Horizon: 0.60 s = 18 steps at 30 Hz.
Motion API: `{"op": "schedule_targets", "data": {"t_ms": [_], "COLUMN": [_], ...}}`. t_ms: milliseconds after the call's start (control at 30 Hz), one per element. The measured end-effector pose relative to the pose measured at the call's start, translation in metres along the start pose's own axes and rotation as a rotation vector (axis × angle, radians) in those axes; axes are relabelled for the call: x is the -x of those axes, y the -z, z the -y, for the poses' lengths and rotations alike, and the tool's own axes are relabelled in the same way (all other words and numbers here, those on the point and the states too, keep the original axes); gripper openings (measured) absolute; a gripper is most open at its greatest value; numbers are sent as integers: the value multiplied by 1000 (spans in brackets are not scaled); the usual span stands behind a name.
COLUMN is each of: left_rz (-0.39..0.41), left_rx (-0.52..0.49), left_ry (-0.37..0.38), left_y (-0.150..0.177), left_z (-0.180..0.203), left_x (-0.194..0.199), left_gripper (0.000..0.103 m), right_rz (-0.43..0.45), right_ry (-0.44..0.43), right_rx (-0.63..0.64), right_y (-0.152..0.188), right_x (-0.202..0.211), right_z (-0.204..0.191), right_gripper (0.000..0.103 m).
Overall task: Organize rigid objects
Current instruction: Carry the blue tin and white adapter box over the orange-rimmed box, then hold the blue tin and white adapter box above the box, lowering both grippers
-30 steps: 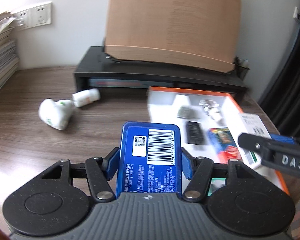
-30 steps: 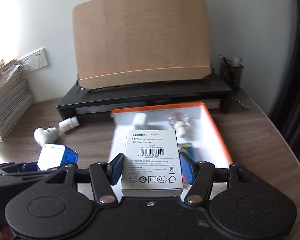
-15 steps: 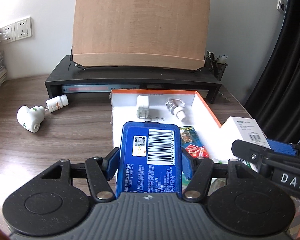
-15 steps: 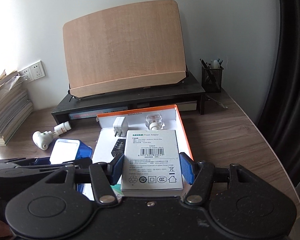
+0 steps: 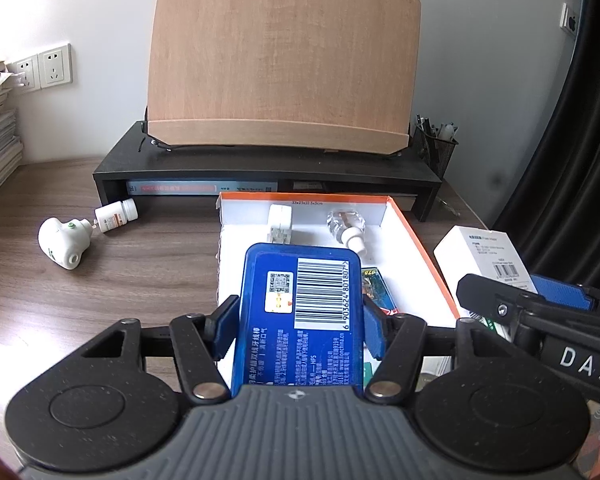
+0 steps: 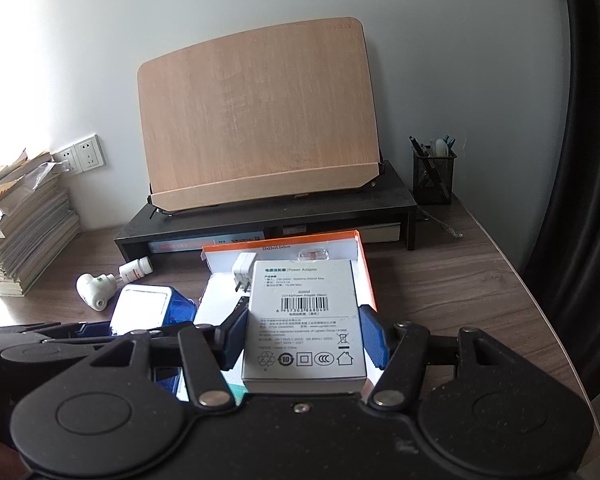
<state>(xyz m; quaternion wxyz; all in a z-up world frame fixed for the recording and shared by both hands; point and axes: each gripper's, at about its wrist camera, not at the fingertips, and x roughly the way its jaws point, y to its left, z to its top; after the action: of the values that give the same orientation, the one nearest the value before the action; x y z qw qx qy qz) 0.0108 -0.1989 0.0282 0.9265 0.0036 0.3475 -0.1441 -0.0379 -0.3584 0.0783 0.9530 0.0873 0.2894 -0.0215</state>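
My left gripper (image 5: pixel 298 326) is shut on a blue box (image 5: pixel 300 312) with a barcode, held above the near end of an orange-rimmed white tray (image 5: pixel 416 240). My right gripper (image 6: pixel 306 334) is shut on a white power adapter box (image 6: pixel 304 320), held above the tray's (image 6: pixel 364 276) right side. The tray holds a white plug (image 5: pixel 279 224), a clear bottle (image 5: pixel 346 226) and a colourful pack (image 5: pixel 374 284). The right gripper and white box (image 5: pixel 486 252) show at the right of the left wrist view; the blue box (image 6: pixel 144 310) shows at the left of the right wrist view.
A white nozzle-shaped object (image 5: pixel 64 242) and a small pill bottle (image 5: pixel 116 216) lie on the wooden desk left of the tray. A black monitor riser (image 5: pixel 268 168) with a wooden board (image 5: pixel 280 64) stands behind. A mesh pen holder (image 6: pixel 434 178) stands at the right, stacked books (image 6: pixel 24 224) at the left.
Both grippers have risen and drawn back from the tray, each still holding its box. The left view has swung right, so the tray now sits in the centre.
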Motion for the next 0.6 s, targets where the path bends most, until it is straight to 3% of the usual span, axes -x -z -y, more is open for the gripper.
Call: {"op": "schedule_targets", "data": {"t_ms": [600], "left_rz": [-21], "left_rx": [-16], "left_ry": [-7], "left_y": [-3], "left_z": [3], "left_x": [-9], "left_gripper": [62], "right_rz": [-10], "right_ry": [-15], "right_rx": [-23], "right_y": [-2], "right_x": [-9], "right_z": [4], "right_gripper": [71]}}
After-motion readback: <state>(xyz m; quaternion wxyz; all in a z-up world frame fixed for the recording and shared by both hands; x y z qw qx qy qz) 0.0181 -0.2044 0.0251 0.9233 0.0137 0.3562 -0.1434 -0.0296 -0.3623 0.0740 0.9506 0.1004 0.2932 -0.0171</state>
